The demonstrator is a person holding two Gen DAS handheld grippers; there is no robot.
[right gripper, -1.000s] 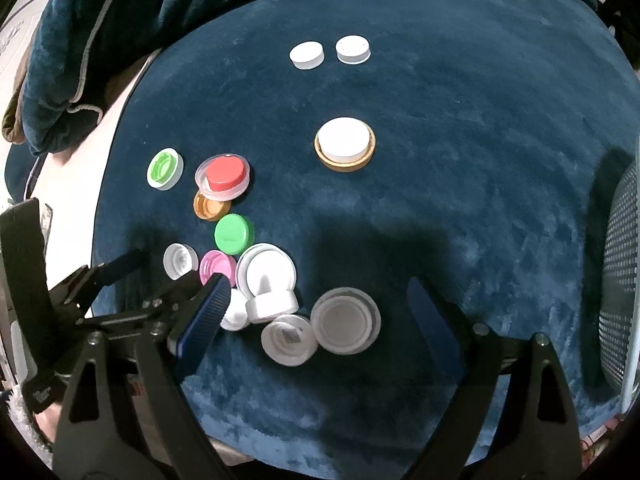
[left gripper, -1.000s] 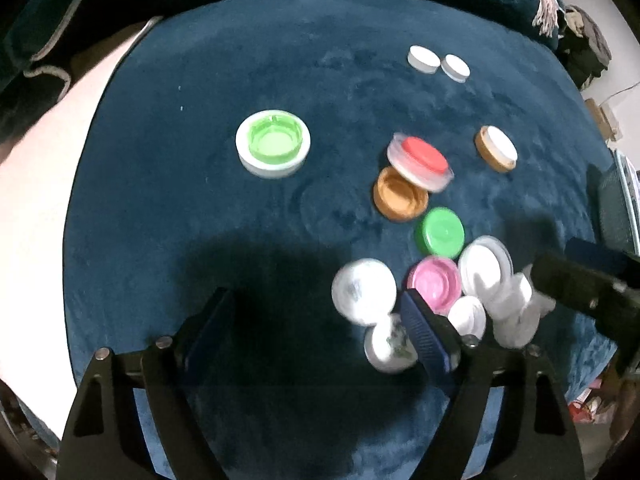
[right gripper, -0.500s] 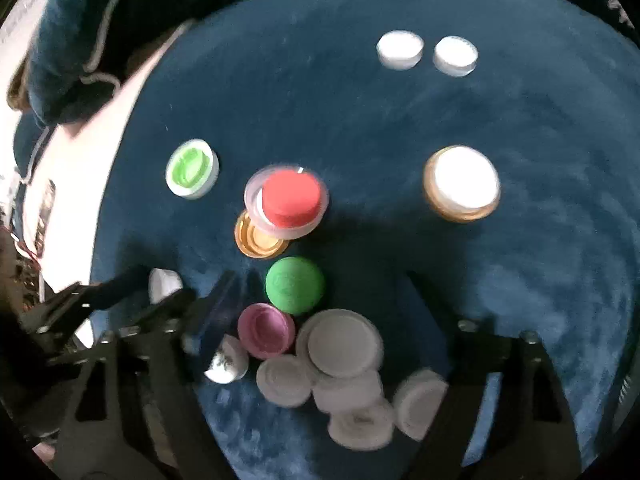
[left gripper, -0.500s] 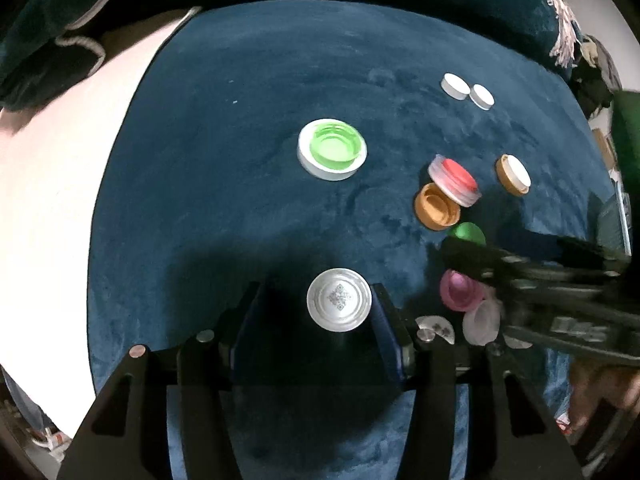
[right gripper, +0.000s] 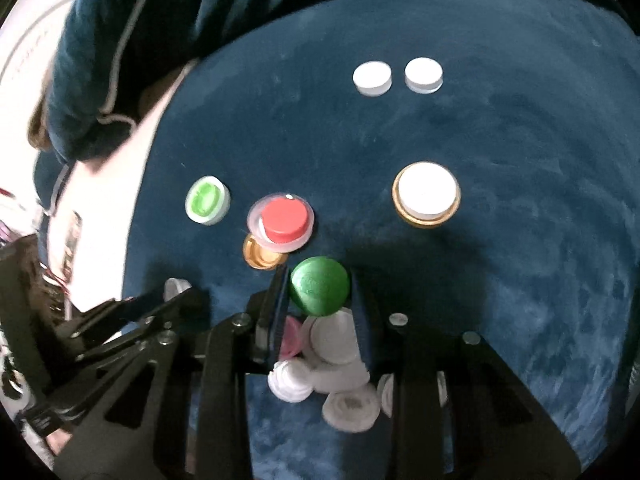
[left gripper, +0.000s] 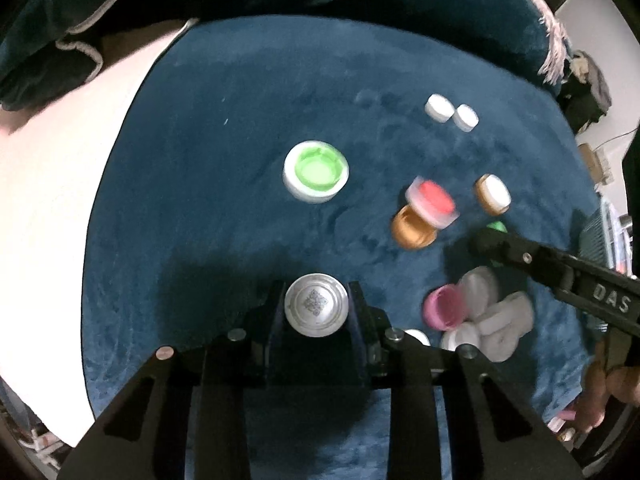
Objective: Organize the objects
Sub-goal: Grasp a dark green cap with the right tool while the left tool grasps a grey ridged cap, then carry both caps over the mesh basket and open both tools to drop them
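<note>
Claws [left gripper: 316, 312] [right gripper: 319, 292] newly clamped: silver cap [left gripper: 316, 311], green cap [right gripper: 319, 291].

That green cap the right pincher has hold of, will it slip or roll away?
The green cap looks rigid and probably light. Its smooth round rim, pinched from both sides, might slip. Dropped on edge, it could roll, though the plush blue cloth would likely stop it.

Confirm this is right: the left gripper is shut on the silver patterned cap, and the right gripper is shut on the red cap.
Not quite. The right gripper is shut on the green cap, not the red cap, which lies free beyond it, as the right wrist view shows. The left gripper is indeed shut on the silver patterned cap.
</note>
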